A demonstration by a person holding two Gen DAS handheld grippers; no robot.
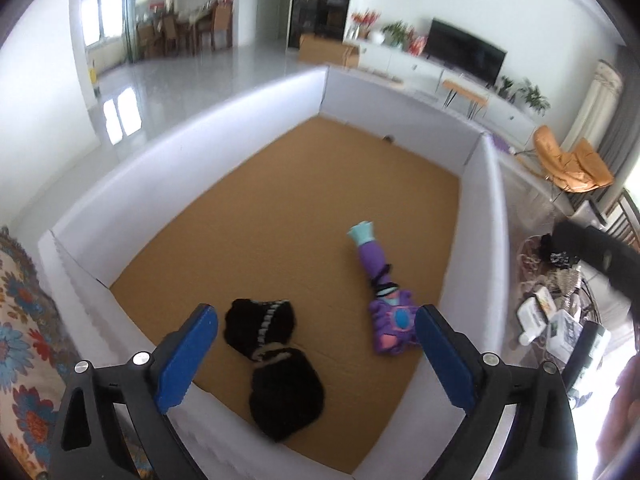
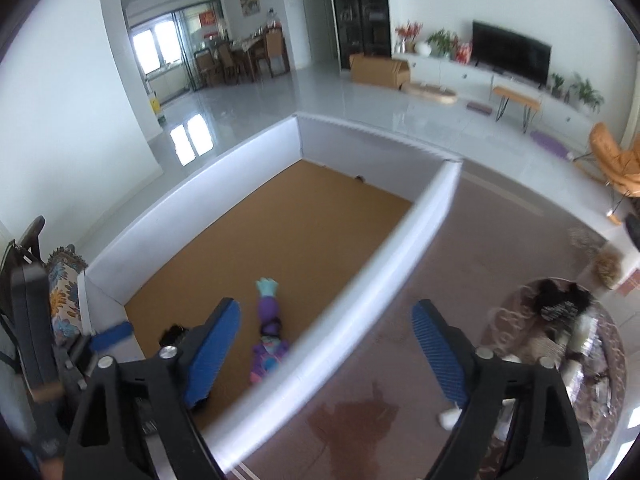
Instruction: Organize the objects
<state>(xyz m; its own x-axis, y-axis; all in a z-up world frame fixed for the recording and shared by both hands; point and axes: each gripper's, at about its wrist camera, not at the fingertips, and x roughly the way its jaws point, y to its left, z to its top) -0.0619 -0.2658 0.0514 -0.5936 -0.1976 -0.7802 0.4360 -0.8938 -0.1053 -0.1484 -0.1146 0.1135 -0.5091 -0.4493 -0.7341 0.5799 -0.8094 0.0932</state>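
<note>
The left hand-held gripper (image 1: 316, 344) hangs spread wide over the near end of a white-walled pen (image 1: 200, 152) with a brown cork floor (image 1: 300, 200), nothing between its blue pads (image 1: 188, 360). On the floor, at about 6 o'clock in the left wrist view, lie two black socks: one (image 1: 260, 330) with a pale striped band, the other (image 1: 286, 394) just nearer, touching it. At roughly 5 o'clock a purple sock (image 1: 384, 292) lies stretched out, its light blue end pointing toward 12 o'clock and its patterned end close to the right pad. A black tie wraps its middle. A small dark speck (image 1: 388, 139) sits by the far wall.

The right hand-held gripper (image 2: 326, 344) is likewise spread and holds nothing. It hovers across the pen's right wall (image 2: 360, 280), one pad over the cork, the other over a brownish rug (image 2: 460, 240). In this view the purple sock (image 2: 268, 332) shows at 7 o'clock, just inside the wall, and a bit of black sock (image 2: 174, 334) peeks out behind the left pad. A dark stain (image 2: 352, 420) marks the rug at 6 o'clock. At 4 o'clock a round table (image 2: 560, 360) carries blurred clutter. Beyond, at 1 o'clock, stand a TV (image 2: 510, 54) and an orange chair (image 2: 616, 160).
</note>
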